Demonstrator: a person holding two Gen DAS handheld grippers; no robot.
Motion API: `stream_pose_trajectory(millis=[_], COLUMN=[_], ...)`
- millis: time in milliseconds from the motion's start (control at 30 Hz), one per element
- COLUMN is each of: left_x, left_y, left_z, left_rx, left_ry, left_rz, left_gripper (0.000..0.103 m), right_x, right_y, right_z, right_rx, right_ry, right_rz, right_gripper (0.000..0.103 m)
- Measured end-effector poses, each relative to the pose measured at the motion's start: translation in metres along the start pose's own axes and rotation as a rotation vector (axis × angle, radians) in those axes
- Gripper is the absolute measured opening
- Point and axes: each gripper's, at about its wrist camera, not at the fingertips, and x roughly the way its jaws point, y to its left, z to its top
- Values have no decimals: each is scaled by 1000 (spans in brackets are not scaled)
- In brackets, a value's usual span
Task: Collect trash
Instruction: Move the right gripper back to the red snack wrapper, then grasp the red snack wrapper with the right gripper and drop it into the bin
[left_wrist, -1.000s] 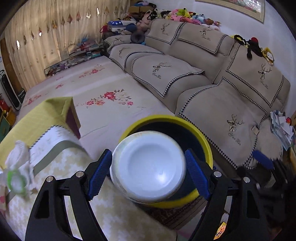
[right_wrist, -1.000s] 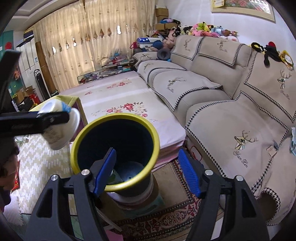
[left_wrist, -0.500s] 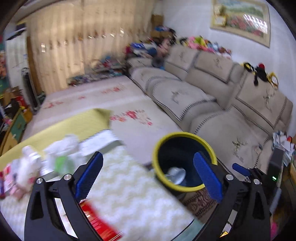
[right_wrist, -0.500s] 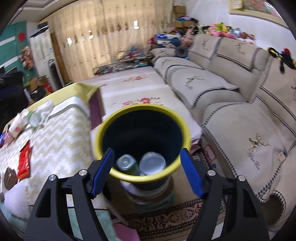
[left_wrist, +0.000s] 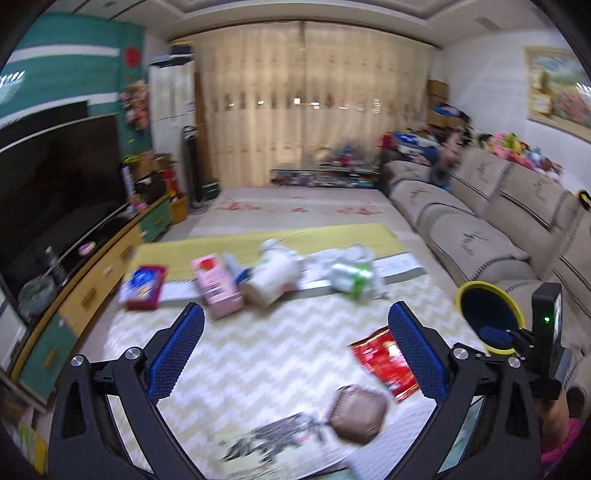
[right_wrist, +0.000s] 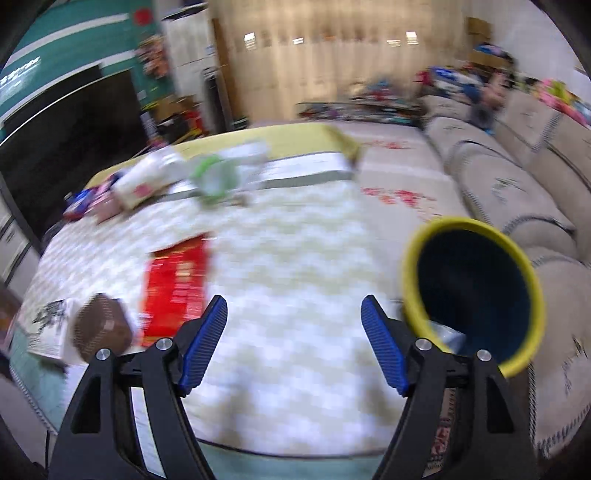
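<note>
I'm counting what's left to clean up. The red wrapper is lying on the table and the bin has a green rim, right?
Not quite. The bin's rim is yellow, not green, as the right wrist view shows. The red wrapper is indeed lying on the table.

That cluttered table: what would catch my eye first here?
Probably the red packet lying flat on the zigzag-patterned table, with a brown pouch just nearer the camera. A heap of cartons and wrappers sprawls along the far edge. Off the table's right end stands a yellow-rimmed bin, beside the sofa.
</note>
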Motion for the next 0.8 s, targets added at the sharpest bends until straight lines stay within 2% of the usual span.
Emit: stream_pose_trajectory(millis=[100, 233, 400, 533, 633, 700, 800], left_x=[-4, -8, -4, -1, 1, 2, 4], left_y=[23, 33, 34, 33, 32, 30, 30], left_z=[-9, -21, -30, -32, -34, -34, -35], left_rx=[-30, -57, -72, -82, -88, -87, -84], left_ry=[5, 12, 24, 34, 38, 40, 42], left_rz=[15, 7, -2, -7, -13, -16, -17], left_gripper=[98, 98, 98, 98, 98, 98, 98], right_x=[17, 42, 61, 63, 63, 60, 57], right_y=[32, 59, 74, 84, 89, 89, 86], right_z=[9, 15, 11, 6, 4, 4, 4], right_rx=[-56, -100, -117, -152, -178, -179, -161], right_ry=[34, 93, 161, 161, 157, 153, 153], right_rz=[34, 45, 52, 30, 16, 13, 31], right_gripper=[71, 71, 72, 71, 60, 43, 33])
